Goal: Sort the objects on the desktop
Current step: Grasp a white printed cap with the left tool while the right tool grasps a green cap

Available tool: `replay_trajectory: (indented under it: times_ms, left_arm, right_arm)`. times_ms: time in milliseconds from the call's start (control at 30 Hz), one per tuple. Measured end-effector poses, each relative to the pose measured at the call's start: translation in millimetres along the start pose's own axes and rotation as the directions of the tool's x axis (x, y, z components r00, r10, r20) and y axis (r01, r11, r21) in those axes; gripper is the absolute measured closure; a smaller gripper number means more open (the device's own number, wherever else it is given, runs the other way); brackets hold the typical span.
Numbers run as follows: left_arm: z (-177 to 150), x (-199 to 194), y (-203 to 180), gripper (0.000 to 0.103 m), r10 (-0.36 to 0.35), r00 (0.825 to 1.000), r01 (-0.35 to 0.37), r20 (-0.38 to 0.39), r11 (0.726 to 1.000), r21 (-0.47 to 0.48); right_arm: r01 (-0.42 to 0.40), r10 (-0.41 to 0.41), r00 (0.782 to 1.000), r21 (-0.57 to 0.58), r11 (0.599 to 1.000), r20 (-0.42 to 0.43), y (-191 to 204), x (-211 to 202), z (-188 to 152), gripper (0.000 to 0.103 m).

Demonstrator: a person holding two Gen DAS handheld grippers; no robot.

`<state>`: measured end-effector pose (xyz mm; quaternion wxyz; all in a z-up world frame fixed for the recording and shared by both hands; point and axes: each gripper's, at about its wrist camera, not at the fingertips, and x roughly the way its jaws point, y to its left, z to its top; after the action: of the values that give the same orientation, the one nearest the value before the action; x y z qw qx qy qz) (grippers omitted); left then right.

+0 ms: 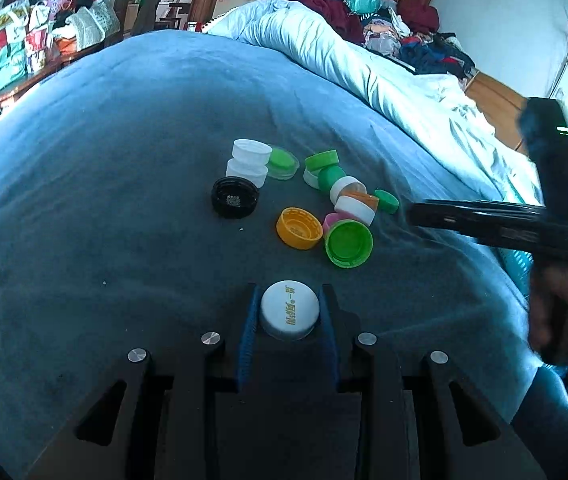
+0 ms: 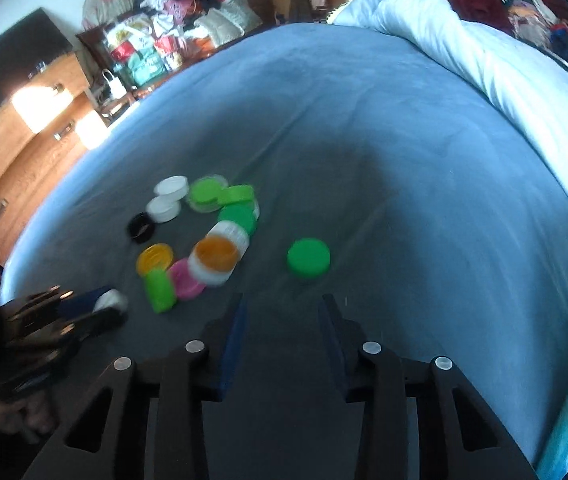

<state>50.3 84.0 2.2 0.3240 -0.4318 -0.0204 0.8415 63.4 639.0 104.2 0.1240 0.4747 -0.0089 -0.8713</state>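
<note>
A blue-grey bedspread (image 1: pixel 124 160) serves as the work surface; a pale quilt (image 1: pixel 324 52) lies bunched along its far right edge, beyond both grippers.

The left gripper (image 1: pixel 289 312) holds a white cap (image 1: pixel 289 310), printed top up, its blue pads pressed against the cap's two sides. The cap sits at the fingertips, nearer the camera than the heap and apart from it.

The right gripper (image 2: pixel 282 308) is partly closed with nothing between its fingers. It points down at the cloth, and a lone green cap (image 2: pixel 308 258) lies flat just ahead of its tips, apart from the heap to its left.

The heap of caps (image 1: pixel 316 200) lies ahead of the left gripper. Counting is approximate, because several overlap and the right wrist view is blurred. In the left wrist view:
- green: about five, including the open one (image 1: pixel 349 243) nearest the gripper
- white: about five, two of them stacked (image 1: pixel 249 162) at the far left
- orange-yellow: two, the larger (image 1: pixel 299 228) lying open side up
- black: one (image 1: pixel 236 197)
- pink: one (image 1: pixel 330 221), mostly hidden

Step in hand, as judged: one white cap is picked and awaits carrying to a white group. The next move probably calls for lifting it clear without nudging the heap, while the right gripper must straddle the lone green cap before closing.
</note>
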Motion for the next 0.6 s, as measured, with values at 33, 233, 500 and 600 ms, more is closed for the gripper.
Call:
replay_trajectory:
  times_ms: [33,233,500,600]
  left_arm:
    - [0,0,1,0.077,-0.007,1.000,0.007,0.000,1.000,-0.006]
    - [0,0,4,0.077,-0.022,1.000,0.022,-0.006,1.000,-0.017]
    - [4,-4,-1,0.078,0.024,1.000,-0.024,-0.005,1.000,-0.003]
    - [10,-25,-6,0.078,0.044,0.998,-0.043,0.041,0.999,-0.018]
  right_arm:
    - [0.010,-0.010,1.000,-0.005,1.000,-0.001,-1,6,4,0.062]
    - [0.039,-0.040,0.999,-0.005,0.999,-0.034,-11,35,13,0.062]
    - [0.054,-0.054,0.998,-0.011,0.998,0.012,4,8,12,0.071]
    - [0.043,-0.041,0.996,-0.020,0.999,0.081,21,-38,3,0.071]
